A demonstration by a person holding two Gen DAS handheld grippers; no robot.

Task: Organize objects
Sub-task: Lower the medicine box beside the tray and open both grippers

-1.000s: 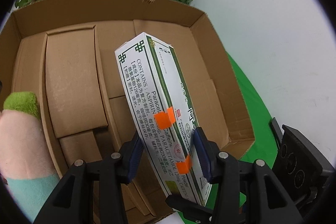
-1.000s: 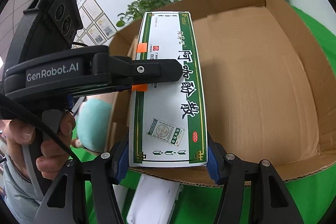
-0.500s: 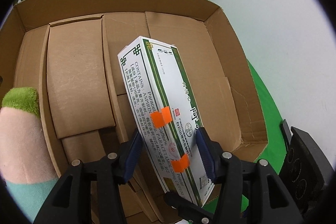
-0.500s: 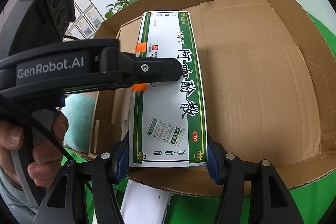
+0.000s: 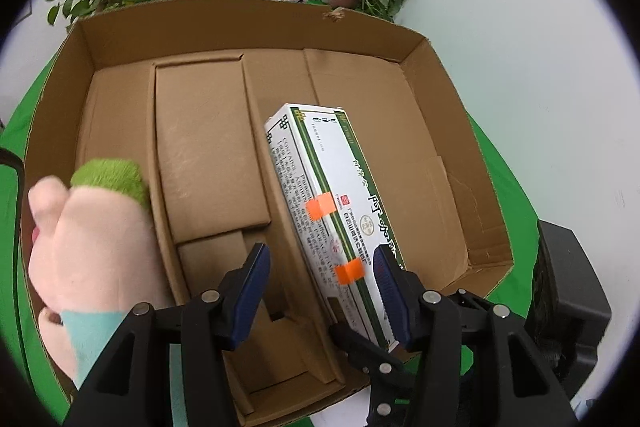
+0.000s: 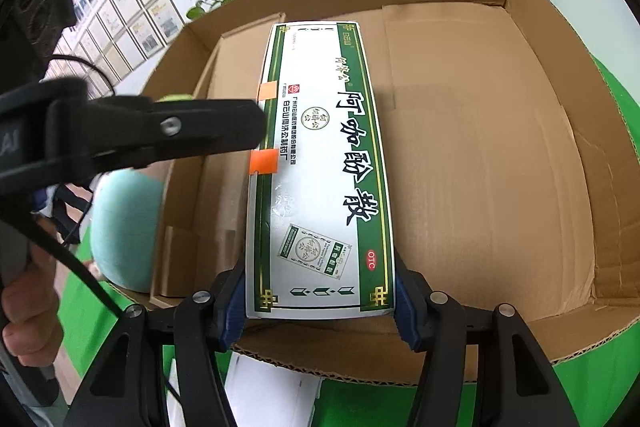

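Right wrist view: right gripper (image 6: 320, 297) fingers squeeze the medicine box (image 6: 320, 171) over the cardboard box (image 6: 480, 167) to drop it in. Left gripper (image 5: 322, 291) fingers are apart, letting go.

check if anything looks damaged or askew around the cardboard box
The cardboard box has a torn nick in its far rim. The medicine carton, clamped in the right tongs, sits tilted over it.

Right gripper (image 6: 320, 297) fingers clamped, left gripper (image 5: 320, 287) fingers spread apart
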